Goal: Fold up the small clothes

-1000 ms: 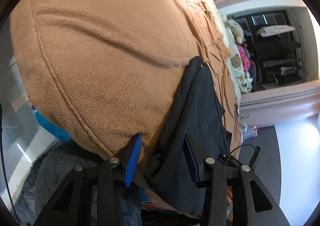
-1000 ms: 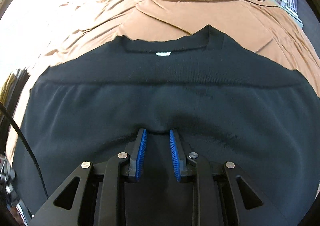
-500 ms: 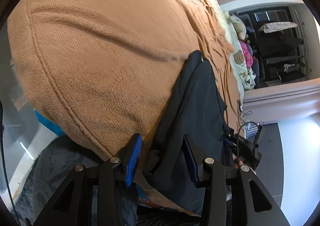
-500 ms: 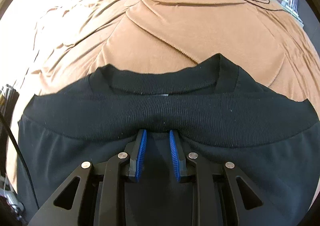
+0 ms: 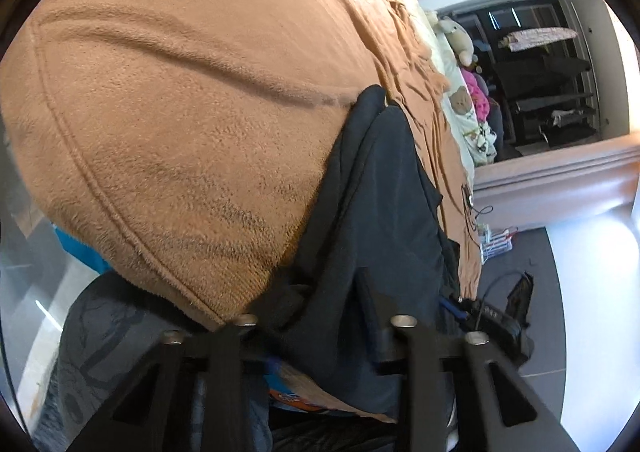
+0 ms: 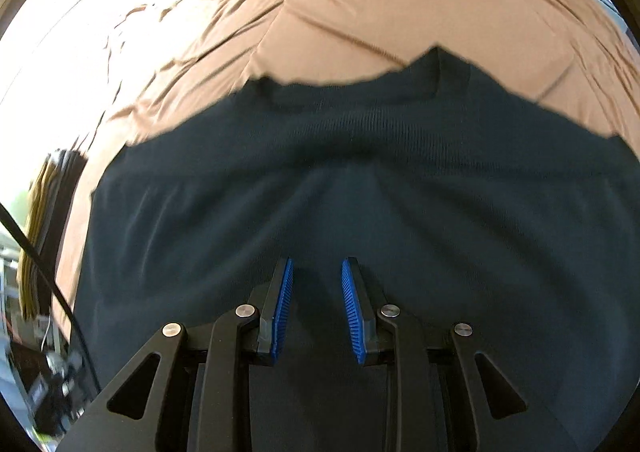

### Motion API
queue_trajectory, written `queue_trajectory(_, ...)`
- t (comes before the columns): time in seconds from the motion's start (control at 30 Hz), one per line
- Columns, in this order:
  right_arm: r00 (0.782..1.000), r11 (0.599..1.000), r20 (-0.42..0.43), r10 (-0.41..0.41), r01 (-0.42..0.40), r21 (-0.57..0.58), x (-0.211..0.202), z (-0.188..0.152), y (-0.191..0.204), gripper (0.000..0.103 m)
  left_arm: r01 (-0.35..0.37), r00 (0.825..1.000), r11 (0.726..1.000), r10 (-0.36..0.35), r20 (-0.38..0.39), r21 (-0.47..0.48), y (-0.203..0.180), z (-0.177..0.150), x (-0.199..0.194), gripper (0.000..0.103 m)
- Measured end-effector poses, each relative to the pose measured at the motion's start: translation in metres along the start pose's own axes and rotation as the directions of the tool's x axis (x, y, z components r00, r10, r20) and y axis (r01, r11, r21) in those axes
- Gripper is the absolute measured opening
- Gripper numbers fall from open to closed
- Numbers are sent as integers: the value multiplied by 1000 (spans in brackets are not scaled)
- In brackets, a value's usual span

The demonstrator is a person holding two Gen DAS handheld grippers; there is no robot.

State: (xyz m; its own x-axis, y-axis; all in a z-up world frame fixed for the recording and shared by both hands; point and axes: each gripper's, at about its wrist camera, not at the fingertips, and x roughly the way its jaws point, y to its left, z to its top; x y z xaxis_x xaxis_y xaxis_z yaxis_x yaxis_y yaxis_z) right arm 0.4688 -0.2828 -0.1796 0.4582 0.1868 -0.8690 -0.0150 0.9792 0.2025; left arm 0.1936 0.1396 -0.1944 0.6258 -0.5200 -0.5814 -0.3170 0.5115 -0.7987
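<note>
Only leftward: stuffed toys [image 5: 460,40], shelving [image 5: 548,100] beyond black garment [image 5: 384,204].

A bed covered with a tan fleece blanket [image 5: 192,124] fills the near scene — its surface creased and, on the far left of the right wrist view, washed out by strong light. Stuffed toys [image 5: 460,40] sit at the far end of the bed. Beyond them stands a dark shelving unit [image 5: 548,92] against a pale wall [image 5: 616,64], above a grey floor [image 5: 536,248].
</note>
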Motion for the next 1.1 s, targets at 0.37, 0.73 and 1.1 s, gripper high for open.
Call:
queue_trajectory(0.37,1000,996,19,9,-8,-83,-16,-85,21,23,200,980,980,-200,-3,7,-20,1,-14,13)
queue_trajectory(0.73,997,992,40,66,-61,-109,-17,-150,41,23,346,938,935,-344,-37,77,-85,-3,-22,13)
queue_trajectory(1.1,984,985,47,170,-168,-39,-37,-175,10,23,420,907,890,-405,-113,179,-174,-21,-15,13)
